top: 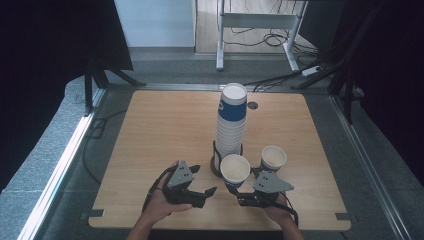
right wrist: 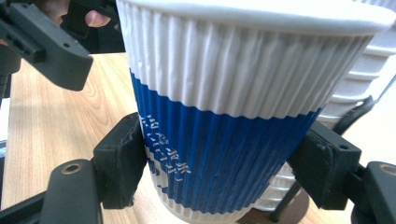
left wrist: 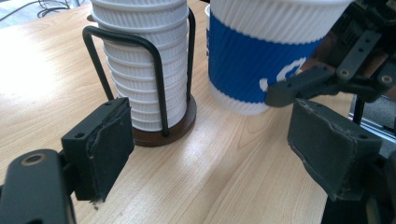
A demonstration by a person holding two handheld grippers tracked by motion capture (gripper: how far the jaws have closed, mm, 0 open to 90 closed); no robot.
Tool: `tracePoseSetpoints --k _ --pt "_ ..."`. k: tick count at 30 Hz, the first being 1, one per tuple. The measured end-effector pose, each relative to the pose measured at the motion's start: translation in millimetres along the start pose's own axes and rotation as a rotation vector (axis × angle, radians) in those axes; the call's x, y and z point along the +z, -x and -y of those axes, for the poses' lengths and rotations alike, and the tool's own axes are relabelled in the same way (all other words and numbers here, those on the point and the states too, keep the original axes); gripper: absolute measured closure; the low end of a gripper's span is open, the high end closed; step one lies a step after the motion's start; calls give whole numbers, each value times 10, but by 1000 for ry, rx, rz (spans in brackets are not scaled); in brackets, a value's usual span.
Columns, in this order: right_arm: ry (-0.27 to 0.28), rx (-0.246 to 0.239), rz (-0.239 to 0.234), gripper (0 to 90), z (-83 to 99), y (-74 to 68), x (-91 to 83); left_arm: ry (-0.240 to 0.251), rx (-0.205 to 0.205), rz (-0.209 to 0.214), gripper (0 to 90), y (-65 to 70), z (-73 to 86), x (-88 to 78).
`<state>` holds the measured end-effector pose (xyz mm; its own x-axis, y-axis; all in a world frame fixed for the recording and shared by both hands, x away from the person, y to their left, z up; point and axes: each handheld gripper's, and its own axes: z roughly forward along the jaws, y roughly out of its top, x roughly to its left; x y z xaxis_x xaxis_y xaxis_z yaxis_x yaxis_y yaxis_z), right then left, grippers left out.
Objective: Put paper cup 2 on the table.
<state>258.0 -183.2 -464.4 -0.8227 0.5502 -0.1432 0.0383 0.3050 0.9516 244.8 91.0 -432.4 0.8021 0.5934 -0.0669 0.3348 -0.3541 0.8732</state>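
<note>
Right gripper (right wrist: 224, 177) clamped on blue-banded paper cup (right wrist: 233, 116), probably just lifted clear of table (top: 165, 130), beside stack of cups (top: 231, 125) in wire holder (left wrist: 154, 74). Left gripper (left wrist: 210, 149) open, empty, waiting nearby.

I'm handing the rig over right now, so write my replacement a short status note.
Right gripper: jaws closed on the blue band of a paper cup, held upright beside the stack; whether its base rests on the table cannot be told.
Left gripper: open, holding nothing, pointed at the wire cup holder.
Stack of cups: tall, standing in the holder near the table centre.
Second cup: upright on the table, right of the stack.
Done: one cup set out, another in grip.
Left: probably place the held cup, then take more from the stack.
</note>
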Motion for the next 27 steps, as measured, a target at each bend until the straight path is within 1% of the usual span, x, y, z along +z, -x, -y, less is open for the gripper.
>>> tracePoseSetpoints --k 6,15,27 --pt "19 4 23 255 -18 54 -85 0 -1 0 149 -5 2 -4" --pt "44 22 64 255 -40 160 -259 -5 1 -2 149 -5 11 2" --pt "68 43 136 255 -34 318 -469 -10 6 -8 150 -7 18 7"
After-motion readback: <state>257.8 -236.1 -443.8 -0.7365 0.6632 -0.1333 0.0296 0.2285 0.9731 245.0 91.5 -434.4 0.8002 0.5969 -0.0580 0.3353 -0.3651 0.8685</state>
